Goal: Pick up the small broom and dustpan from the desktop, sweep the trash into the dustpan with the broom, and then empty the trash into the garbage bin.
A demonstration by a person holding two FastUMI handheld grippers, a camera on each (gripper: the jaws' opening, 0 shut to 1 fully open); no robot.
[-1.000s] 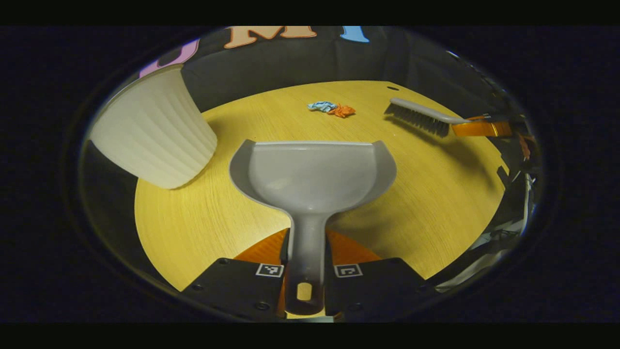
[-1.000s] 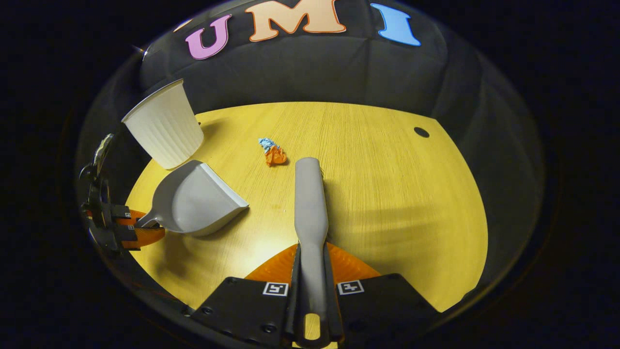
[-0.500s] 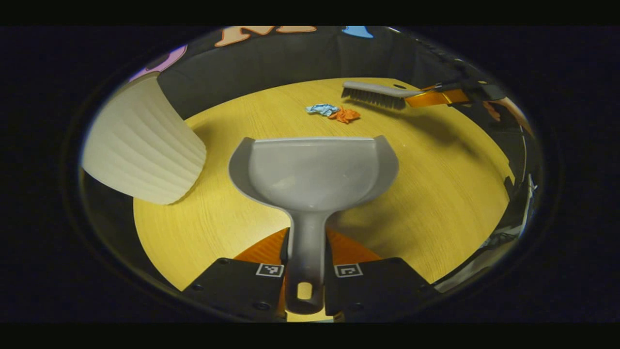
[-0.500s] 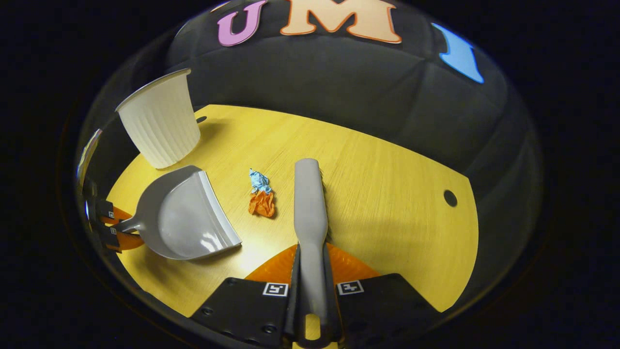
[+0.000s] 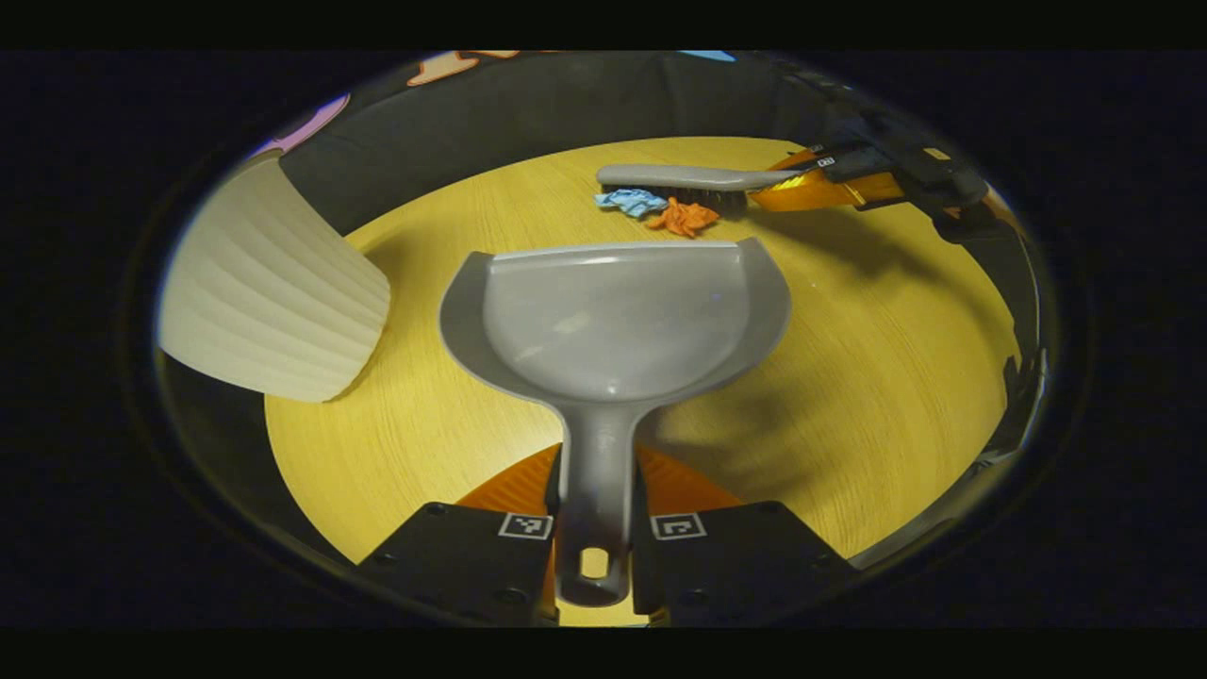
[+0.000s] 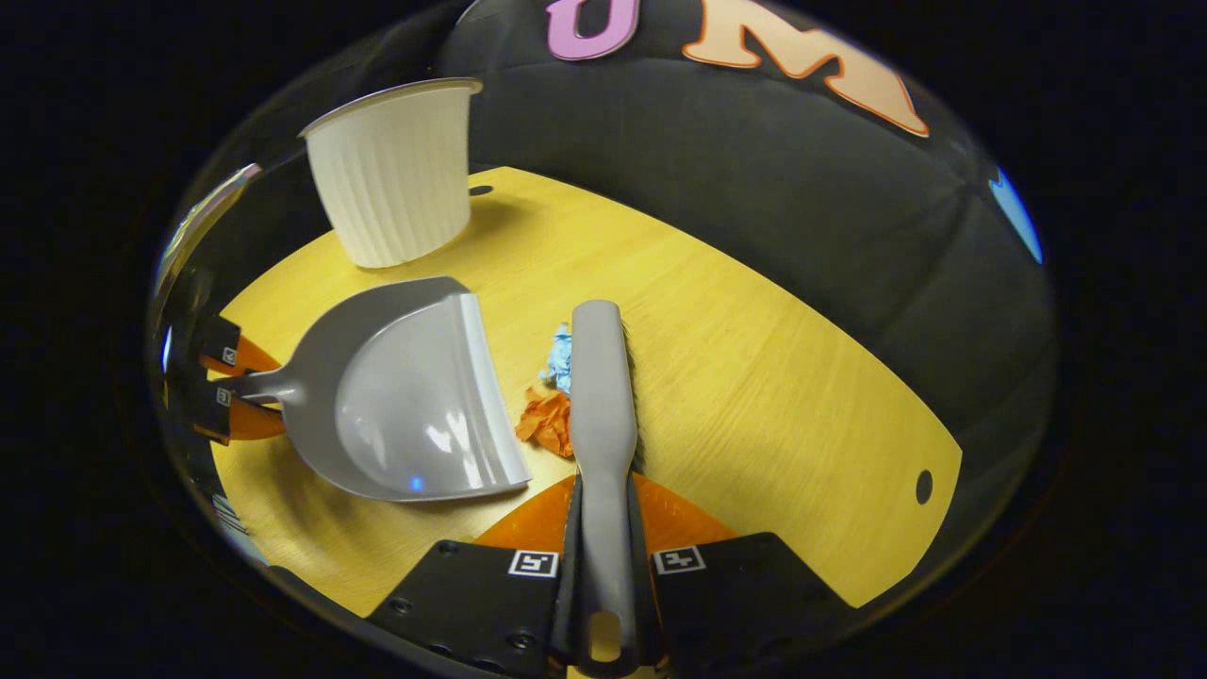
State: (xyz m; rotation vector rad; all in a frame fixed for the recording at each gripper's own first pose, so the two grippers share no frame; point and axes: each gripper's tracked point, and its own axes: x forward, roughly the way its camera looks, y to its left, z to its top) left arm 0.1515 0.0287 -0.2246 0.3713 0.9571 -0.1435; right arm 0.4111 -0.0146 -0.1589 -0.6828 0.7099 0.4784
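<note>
My left gripper (image 5: 596, 490) is shut on the handle of the grey dustpan (image 5: 613, 321), whose open front edge faces the trash. In the right gripper view the same dustpan (image 6: 415, 396) lies to the left, held by the left gripper (image 6: 236, 387). My right gripper (image 6: 603, 528) is shut on the grey broom (image 6: 603, 396); the brush head is down beside the trash. A blue scrap (image 6: 559, 356) and an orange scrap (image 6: 545, 420) lie between broom and dustpan. In the left gripper view the broom (image 5: 688, 179) sits just behind the blue scrap (image 5: 630, 200) and orange scrap (image 5: 684, 218), held by the right gripper (image 5: 820, 189).
A white ribbed bin (image 5: 273, 302) stands at the table's left, seen upright at the back left in the right gripper view (image 6: 396, 179). The yellow wooden table (image 6: 754, 377) has a small round hole (image 6: 924, 487) near its right edge. Black cloth walls close the far side.
The right gripper has carried the broom leftward and down behind the scraps. The dustpan has moved forward, closer to the trash. Both scraps lie where they were.
</note>
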